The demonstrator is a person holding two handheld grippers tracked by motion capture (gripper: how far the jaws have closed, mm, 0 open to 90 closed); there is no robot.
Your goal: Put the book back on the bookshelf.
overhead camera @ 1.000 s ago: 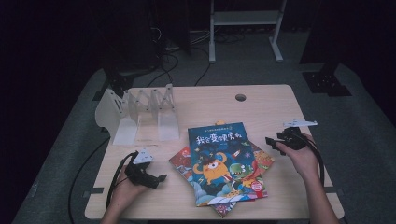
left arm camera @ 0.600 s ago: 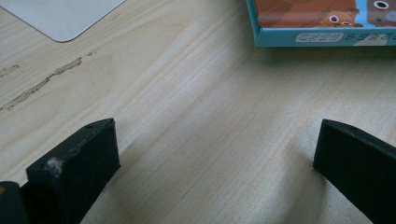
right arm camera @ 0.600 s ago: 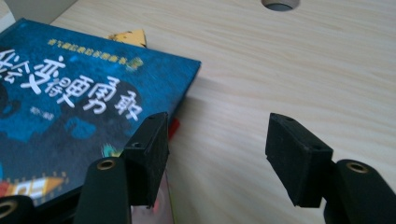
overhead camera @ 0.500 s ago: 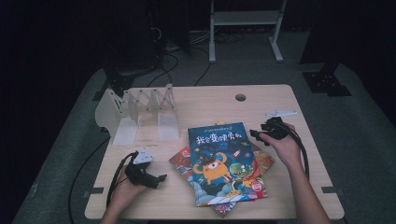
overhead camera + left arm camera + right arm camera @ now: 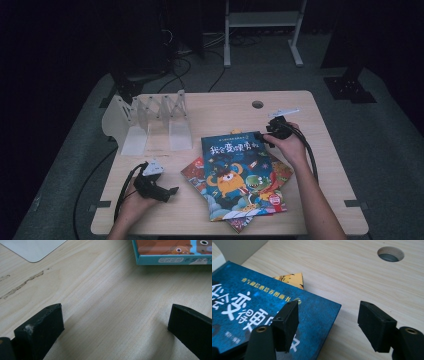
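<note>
A blue picture book [image 5: 239, 172] tops a loose stack of picture books at the table's middle front. My right gripper [image 5: 262, 136] is at that book's far right corner, open. In the right gripper view [image 5: 328, 325], one jaw hangs over the blue cover [image 5: 262, 312] and the other over bare wood, so the corner lies between them. An orange book corner [image 5: 292, 280] pokes out beneath. My left gripper [image 5: 170, 191] rests open on the table left of the stack. In the left gripper view [image 5: 115, 325], only wood lies between its jaws, and a book edge [image 5: 172, 258] lies ahead.
A white folding book rack [image 5: 150, 120] stands at the table's back left; its base plate [image 5: 32, 248] shows ahead of the left gripper. A round cable hole [image 5: 257, 104] [image 5: 390, 253] lies beyond the right gripper. A metal stand [image 5: 262, 30] is on the floor behind the table.
My right gripper has moved left from the table's right side to the blue book's far right corner. The left gripper has stayed where it was.
</note>
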